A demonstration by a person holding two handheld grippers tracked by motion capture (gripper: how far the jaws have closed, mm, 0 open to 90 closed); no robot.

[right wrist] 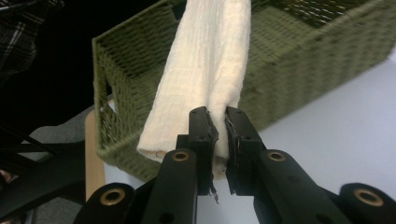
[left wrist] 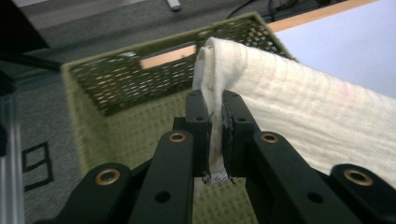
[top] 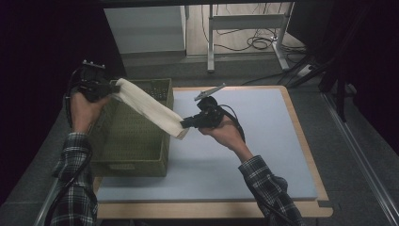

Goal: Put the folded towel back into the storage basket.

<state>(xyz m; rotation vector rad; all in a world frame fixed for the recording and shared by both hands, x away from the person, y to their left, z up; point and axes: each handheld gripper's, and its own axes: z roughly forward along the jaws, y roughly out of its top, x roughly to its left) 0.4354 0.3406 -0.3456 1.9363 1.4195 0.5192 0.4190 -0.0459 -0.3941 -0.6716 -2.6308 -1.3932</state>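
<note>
The far end of the folded cream cloth [top: 149, 108] is running out of the right gripper view at 12 o'clock, and its other end is leaving the left gripper view at 3 o'clock. The basket's floor is lying in shadow and is hard to make out. The cloth is looking crinkled, soft and doubled over lengthwise. It is hanging stretched in the air over the green woven basket [top: 134, 155], sloping from 10 o'clock down to 4 o'clock. The left gripper [top: 113, 88] is pinching one end shut, the right gripper [top: 183, 124] is clamping the other, above the grey mat [top: 263, 141].
</note>
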